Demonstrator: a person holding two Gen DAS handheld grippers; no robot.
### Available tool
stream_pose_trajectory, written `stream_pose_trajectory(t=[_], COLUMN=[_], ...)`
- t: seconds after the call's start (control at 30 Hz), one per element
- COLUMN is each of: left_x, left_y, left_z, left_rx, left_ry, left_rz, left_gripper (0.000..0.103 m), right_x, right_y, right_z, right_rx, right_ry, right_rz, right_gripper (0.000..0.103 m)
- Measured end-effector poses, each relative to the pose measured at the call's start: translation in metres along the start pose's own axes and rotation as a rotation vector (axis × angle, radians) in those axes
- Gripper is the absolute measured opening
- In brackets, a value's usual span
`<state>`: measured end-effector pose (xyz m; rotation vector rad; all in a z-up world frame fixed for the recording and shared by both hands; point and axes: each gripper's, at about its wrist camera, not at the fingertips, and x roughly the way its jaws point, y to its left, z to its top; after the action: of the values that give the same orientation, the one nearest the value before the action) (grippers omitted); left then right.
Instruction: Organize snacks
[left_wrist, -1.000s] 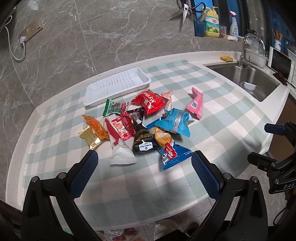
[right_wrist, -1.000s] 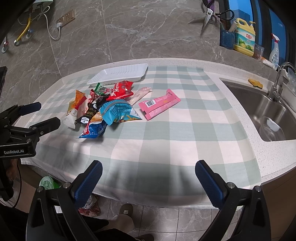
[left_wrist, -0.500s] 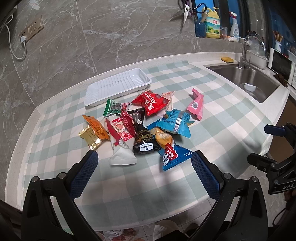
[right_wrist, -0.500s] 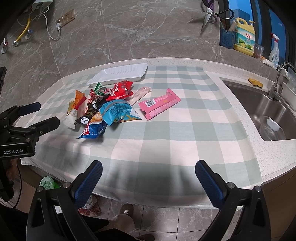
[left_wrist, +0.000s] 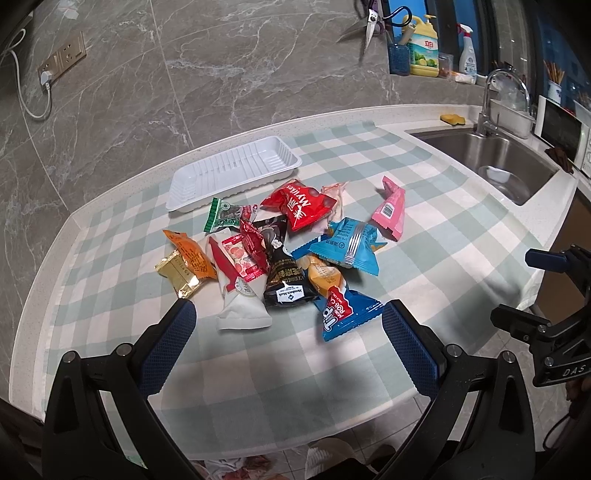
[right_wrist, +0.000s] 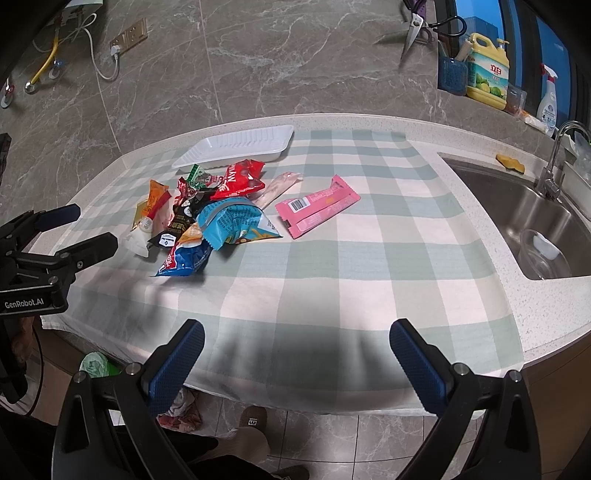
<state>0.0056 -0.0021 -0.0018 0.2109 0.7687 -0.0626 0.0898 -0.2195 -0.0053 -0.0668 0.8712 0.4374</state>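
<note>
**Both grippers empty, snack pile untouched**

Left wrist view: left gripper (left_wrist: 288, 332) has its jaws spread wide with nothing between them, hovering over the near edge of the checked cloth (left_wrist: 443, 236). Snack pile sits just ahead of the jaws. Blue Tipo pack (left_wrist: 345, 312) lies nearest, just inside the right fingertip; black pack (left_wrist: 286, 282) and white sachet (left_wrist: 242, 308) lie ahead of the gap. Gold pack (left_wrist: 179, 273) and orange pack (left_wrist: 190, 253) are ahead of the left finger. Red pack (left_wrist: 301, 203), light blue pack (left_wrist: 347, 245) and pink bar (left_wrist: 389, 214) lie farther out. White tray (left_wrist: 232, 173), empty, beyond the pile, ahead-left. Sink (left_wrist: 495, 158) far right.

Right wrist view: right gripper (right_wrist: 295, 356) jaws also wide apart and empty, off the counter's near edge. Pile sits well ahead and left of the jaws; pink bar (right_wrist: 317, 210) roughly ahead of the gap, apart from the heap. Tray (right_wrist: 236, 146) behind the pile. Left gripper (right_wrist: 74, 236) visible at far left, next to the pile
</note>
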Motion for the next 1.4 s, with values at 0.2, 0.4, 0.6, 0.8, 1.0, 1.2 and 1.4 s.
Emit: stream_pose_trajectory(t=[0.2,0.4,0.6,0.8,1.0,1.2,1.4], left_x=[-0.0001,-0.0002,-0.0004,-0.0009,-0.0007,-0.001,-0.0009], left_y=[0.0003,0.0,-0.0002,-0.0004,-0.0005,-0.0009,-0.0025], left_z=[-0.0001,-0.0001,-0.0002,0.0004,0.0,0.0003,0.0], left_rx=[0.001,0.0,0.0,0.0,-0.001,-0.002,-0.007], left_ry=[0.0,-0.001,-0.001,0.0,0.0,0.001,0.011], left_rz=[-0.002,-0.003,-0.003,-0.005,-0.005,-0.004,-0.005], left_gripper=[0.102,0.102,0.102,0.102,0.102,0.102,0.102], right_x=[0.0,0.0006,0.0008,-0.0011,0.0,-0.0002,0.0026], right_y=[0.0001,0.0001,-0.0012,-0.0002,-0.0004,0.0004,0.0015], right_z=[0.0,-0.0001,-0.0003,0.0008,0.001,0.0027,0.0026], right_rx=[0.003,0.004,0.003,0.005,0.004,0.005,0.008], right_ry=[0.001,0.001,0.003,0.003,0.002,0.003,0.007], right_rz=[0.001,0.001,0.002,0.002,0.003,0.005,0.011], right_gripper=[0.102,0.102,0.102,0.102,0.102,0.102,0.102])
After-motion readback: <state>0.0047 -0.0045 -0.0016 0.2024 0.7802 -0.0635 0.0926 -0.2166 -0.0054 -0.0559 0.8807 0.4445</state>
